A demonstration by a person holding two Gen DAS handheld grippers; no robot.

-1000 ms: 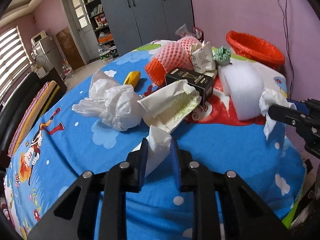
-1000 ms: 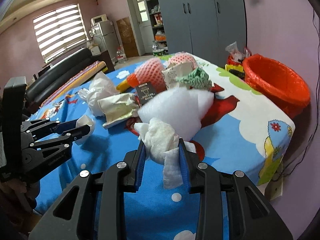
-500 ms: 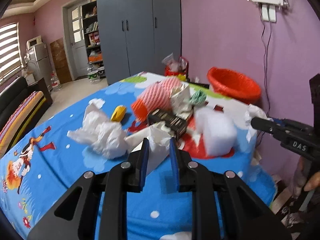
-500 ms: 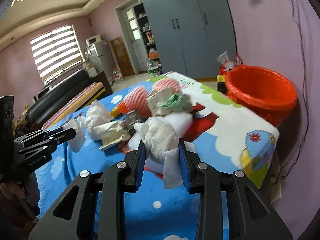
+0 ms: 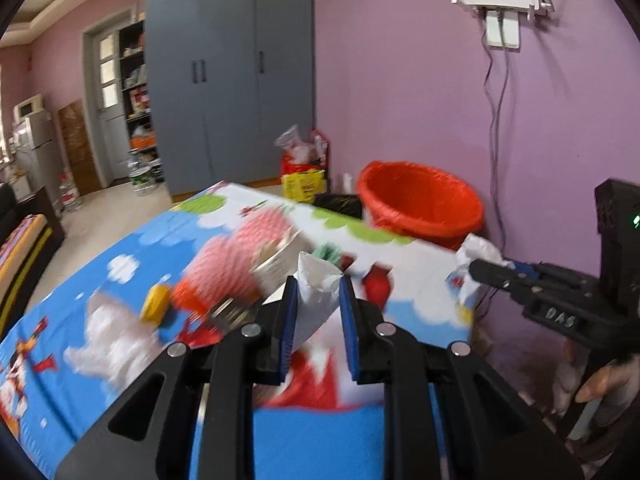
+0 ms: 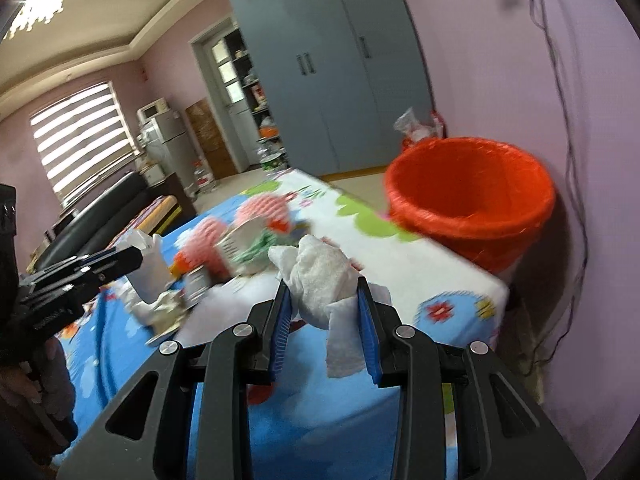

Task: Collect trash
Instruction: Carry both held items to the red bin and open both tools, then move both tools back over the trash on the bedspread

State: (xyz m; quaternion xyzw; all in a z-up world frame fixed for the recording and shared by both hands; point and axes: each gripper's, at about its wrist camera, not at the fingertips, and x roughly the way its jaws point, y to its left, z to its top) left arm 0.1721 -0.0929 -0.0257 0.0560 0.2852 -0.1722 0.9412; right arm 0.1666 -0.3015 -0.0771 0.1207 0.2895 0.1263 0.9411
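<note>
My left gripper (image 5: 318, 286) is shut on a crumpled white tissue (image 5: 316, 292), held in the air above the table. My right gripper (image 6: 323, 286) is shut on a wad of white paper towel (image 6: 320, 276), also lifted. An orange-red bin (image 6: 468, 204) stands beyond the table's far right corner, against the purple wall; the left wrist view shows the same bin (image 5: 420, 204). In the left wrist view the right gripper (image 5: 480, 268) reaches in from the right with its towel. The right wrist view has the left gripper (image 6: 132, 256) at the left, holding its tissue.
More trash lies on the cartoon tablecloth (image 5: 120, 256): pink foam fruit nets (image 5: 236, 264), a yellow piece (image 5: 156, 308), crumpled white paper (image 5: 104, 344), a dark box and a green scrap (image 6: 256, 248). A grey wardrobe (image 5: 232, 80) and a black sofa (image 6: 104, 220) stand behind. A cable (image 5: 496, 120) hangs above the bin.
Both grippers have risen off the table with their paper and swung toward the orange-red bin, which now looks larger and closer. The trash on the table has stayed in place.
</note>
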